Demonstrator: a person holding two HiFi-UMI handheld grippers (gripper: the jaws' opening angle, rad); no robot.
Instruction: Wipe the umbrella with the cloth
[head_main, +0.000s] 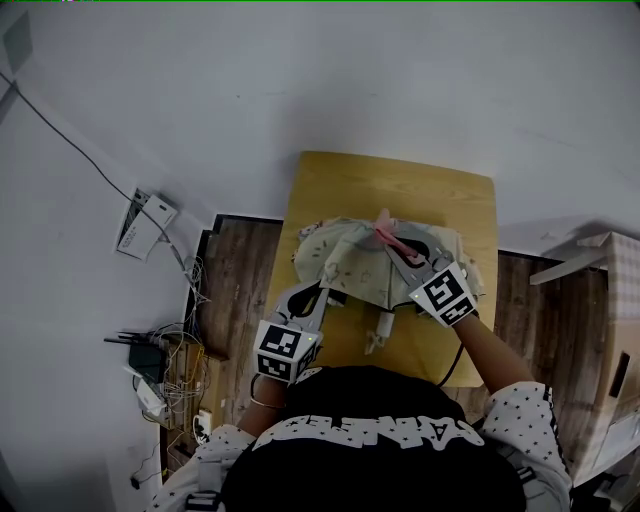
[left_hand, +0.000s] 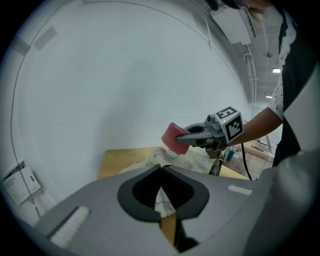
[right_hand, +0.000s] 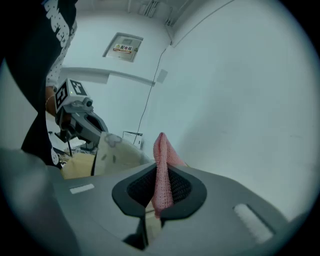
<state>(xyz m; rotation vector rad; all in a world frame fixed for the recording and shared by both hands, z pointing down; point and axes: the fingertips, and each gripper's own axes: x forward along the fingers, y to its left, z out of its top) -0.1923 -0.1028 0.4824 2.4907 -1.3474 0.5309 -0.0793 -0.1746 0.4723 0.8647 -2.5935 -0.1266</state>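
Shirt lettering (head_main: 380, 432) cannot be read; wall sign (right_hand: 123, 47) too blurred.

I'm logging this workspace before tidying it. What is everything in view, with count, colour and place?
table: one, light wood, against the white wall.
umbrella: one, cream with a dark print, lying on the table.
cloth: one, pink, over the umbrella.
wall box: one, white, low on the wall, left of the table.
cables: a tangle, pale and dark, on the floor at left.
cardboard box: one, brown, far right.
left gripper: one, grey, shut on the umbrella's fabric.
right gripper: one, grey, shut on the cloth.
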